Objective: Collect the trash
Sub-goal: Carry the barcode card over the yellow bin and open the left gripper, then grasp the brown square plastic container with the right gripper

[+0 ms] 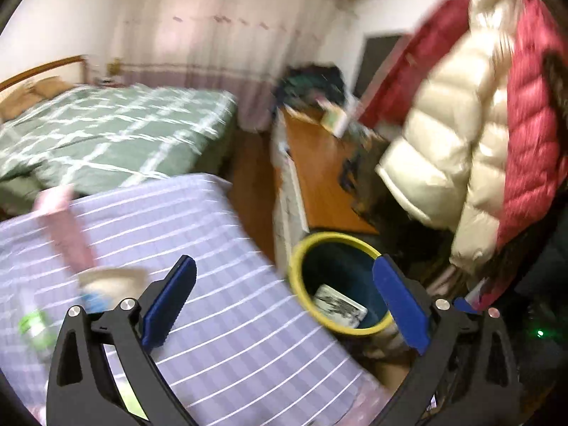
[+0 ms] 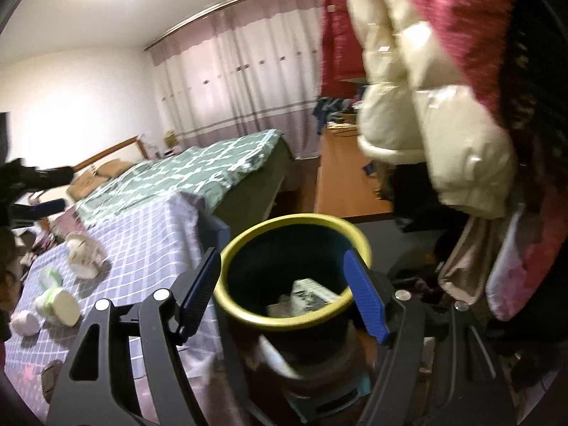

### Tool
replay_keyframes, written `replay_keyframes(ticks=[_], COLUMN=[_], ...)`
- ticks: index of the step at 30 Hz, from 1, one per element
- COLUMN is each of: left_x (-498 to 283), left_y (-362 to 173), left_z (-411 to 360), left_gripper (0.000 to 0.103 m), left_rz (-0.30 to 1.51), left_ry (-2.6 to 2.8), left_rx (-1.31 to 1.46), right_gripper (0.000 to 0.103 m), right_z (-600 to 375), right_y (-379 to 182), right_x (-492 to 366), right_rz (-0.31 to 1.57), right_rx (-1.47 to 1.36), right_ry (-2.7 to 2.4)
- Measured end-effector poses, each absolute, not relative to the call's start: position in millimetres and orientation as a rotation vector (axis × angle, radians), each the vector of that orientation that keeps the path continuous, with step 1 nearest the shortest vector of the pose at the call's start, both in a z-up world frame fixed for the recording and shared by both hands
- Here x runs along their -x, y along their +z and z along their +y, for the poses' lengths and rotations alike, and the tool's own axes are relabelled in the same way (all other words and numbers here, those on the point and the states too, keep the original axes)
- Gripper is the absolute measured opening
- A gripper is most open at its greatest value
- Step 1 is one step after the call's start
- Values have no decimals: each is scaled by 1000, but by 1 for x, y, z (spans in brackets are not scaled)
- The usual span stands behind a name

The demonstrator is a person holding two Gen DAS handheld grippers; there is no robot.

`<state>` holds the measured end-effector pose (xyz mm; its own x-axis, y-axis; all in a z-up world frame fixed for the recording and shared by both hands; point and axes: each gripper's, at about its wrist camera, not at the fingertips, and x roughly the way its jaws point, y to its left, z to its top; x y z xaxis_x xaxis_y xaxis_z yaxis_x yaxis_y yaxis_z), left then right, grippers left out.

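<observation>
A dark bin with a yellow rim (image 2: 248,314) fills the middle of the right wrist view. My right gripper (image 2: 284,291) is shut on it, one blue pad against each side. Printed paper trash (image 2: 312,296) lies inside. In the left wrist view the same bin (image 1: 296,284) stands beside the table corner with the printed paper (image 1: 339,307) in it. My left gripper (image 1: 285,303) hangs open and wide over the table edge, nothing between its pads. On the purple checked cloth (image 2: 149,234) lie a tipped paper cup (image 2: 85,255), small green-and-white bottles (image 2: 58,305) and a white ball (image 2: 25,321).
A bed with a green quilt (image 1: 106,135) stands behind the table. A wooden desk (image 1: 319,177) runs along the right, with puffy white and red jackets (image 1: 461,124) hanging over it. A pink box (image 2: 69,222) lies at the table's far edge. A person shows at the left edge.
</observation>
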<state>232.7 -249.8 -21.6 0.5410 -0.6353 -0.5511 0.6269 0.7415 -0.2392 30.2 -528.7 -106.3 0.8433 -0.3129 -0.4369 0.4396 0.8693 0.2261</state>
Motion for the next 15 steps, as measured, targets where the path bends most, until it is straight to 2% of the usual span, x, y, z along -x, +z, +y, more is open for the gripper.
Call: replay_keyframes(ticks=[8,15], left_x=[-208,-213], left_y=[-21,-54], left_z=[-77,41], left_gripper=[98,98], left_rz=[473,390], left_ry=[-453,-180], left_rx=[103,133], right_gripper=[68,68], right_z=[-451,-386], right_y=[-95,-89], right_x=[-63,-81], right_rz=[443,465], right_rx=[-219,-161], right_ry=[-260,-89])
